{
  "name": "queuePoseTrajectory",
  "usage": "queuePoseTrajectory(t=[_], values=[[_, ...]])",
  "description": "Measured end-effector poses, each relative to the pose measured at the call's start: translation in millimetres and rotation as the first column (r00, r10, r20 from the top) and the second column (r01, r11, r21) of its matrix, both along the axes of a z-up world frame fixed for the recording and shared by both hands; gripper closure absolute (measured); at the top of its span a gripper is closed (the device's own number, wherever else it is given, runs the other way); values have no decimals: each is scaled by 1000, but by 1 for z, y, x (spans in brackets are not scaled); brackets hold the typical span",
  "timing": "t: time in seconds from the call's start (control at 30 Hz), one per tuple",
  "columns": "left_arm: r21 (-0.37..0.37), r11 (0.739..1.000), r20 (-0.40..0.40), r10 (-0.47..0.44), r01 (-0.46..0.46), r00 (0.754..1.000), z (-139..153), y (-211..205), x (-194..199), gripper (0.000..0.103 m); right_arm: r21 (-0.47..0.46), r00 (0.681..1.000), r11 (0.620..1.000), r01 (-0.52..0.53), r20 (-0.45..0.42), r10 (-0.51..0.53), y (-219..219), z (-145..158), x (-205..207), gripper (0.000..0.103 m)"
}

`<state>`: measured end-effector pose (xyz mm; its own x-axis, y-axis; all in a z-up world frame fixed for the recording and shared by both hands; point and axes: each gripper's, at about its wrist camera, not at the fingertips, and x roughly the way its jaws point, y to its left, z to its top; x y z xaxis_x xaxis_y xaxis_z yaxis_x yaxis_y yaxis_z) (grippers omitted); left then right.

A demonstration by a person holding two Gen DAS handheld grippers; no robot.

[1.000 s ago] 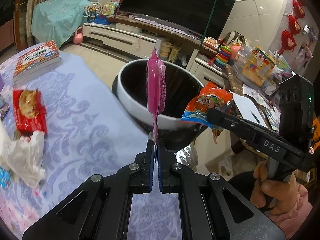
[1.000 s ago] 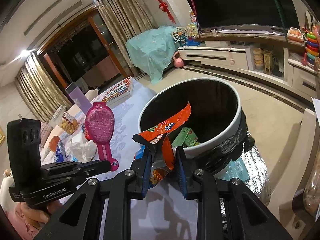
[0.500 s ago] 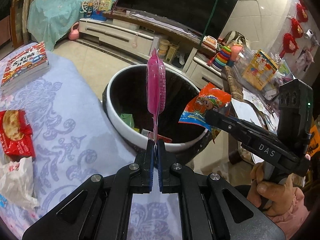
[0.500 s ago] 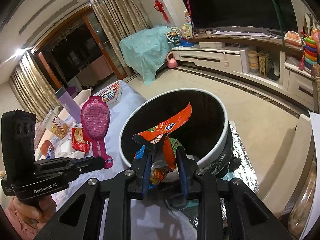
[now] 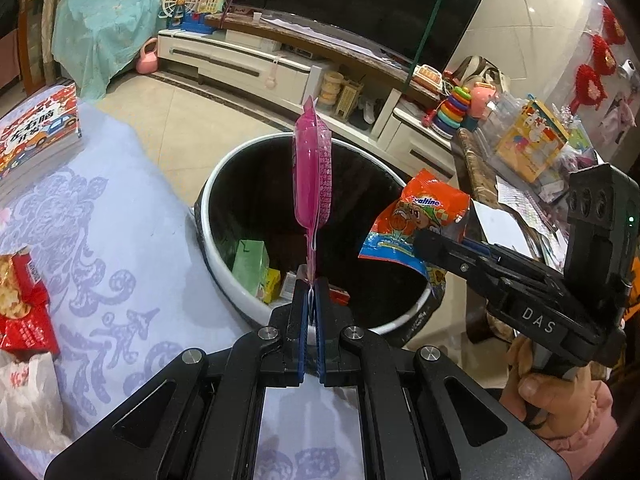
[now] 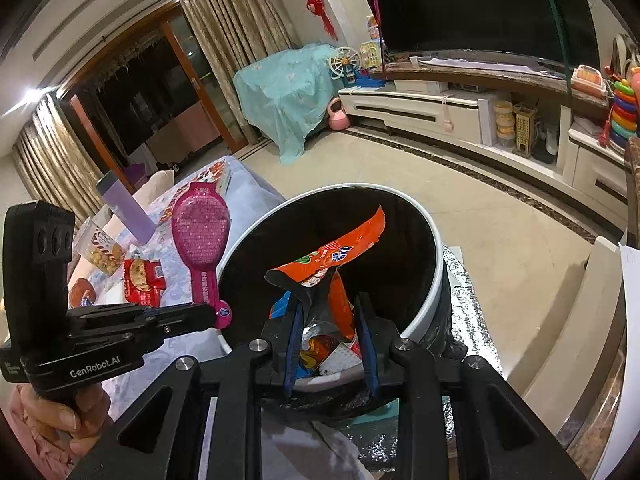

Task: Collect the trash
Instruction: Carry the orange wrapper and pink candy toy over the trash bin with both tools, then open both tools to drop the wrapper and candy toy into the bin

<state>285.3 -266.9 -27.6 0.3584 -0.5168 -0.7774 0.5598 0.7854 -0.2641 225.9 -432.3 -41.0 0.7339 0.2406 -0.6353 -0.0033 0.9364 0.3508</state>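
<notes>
Left hand-held gripper: jaws fully closed, pinching the bottom seam of the pink wrapper. Right hand-held gripper: jaws narrow and parting slightly, the crumpled orange snack bag sitting between the pads; whether they are still pressing on it I cannot tell.

Both pieces are hanging over the mouth of the trash bin, which is standing on the floor just beside the cloth-covered counter. Green carton and other packets are already lying inside.

Step in hand, as judged: releasing. To do it well, each wrapper should be sitting inside the rim line before the jaws open, and the jaws should open wide enough that the film is not clinging to a pad.

Pink wrapper: long axis upright, wide end pointing up, edge-on to the left camera. Orange bag: long axis slanting up and away over the bin.
</notes>
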Motion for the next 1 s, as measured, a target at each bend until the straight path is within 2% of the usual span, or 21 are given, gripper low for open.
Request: queuePoseTrajectory(t=[0.37,0.43,0.47,0.5,0.53,0.57,0.7,0.8,1.0], values=[[3,1000,-36,28,-28,999,-5,-7,16,100,-17,1000,1000,-8,-23,8,-4,-1,14,75],[0,999,-52,37,-37,998,-6,-7,19,93,-27,1000,1000,0,-28,0,-4,-1,15,72],[-3,999,-57,41,-41,998,-7,-6,19,86,-27,1000,1000,2,-30,-3,-5,-1,16,67],[-5,999,-57,47,-47,997,-7,-5,19,83,-24,999,1000,3,-32,-4,-5,-1,16,60],[-3,999,-54,54,-55,997,-7,-5,18,77,-20,999,1000,7,-34,-8,-6,-2,17,46],[-3,998,-52,60,-60,997,-7,-3,18,72,-21,999,1000,13,-32,-13,-6,-1,16,40],[-38,997,-51,71,-73,996,-5,5,13,69,-14,999,1000,22,-23,-22,-8,1,13,40],[-34,995,-20,92,-93,996,-2,12,5,56,-7,1000,1000,29,-11,-29,-10,3,9,38],[-64,990,-4,127,-127,992,-1,35,-14,54,14,998,999,52,21,-52,-12,9,-4,32]])
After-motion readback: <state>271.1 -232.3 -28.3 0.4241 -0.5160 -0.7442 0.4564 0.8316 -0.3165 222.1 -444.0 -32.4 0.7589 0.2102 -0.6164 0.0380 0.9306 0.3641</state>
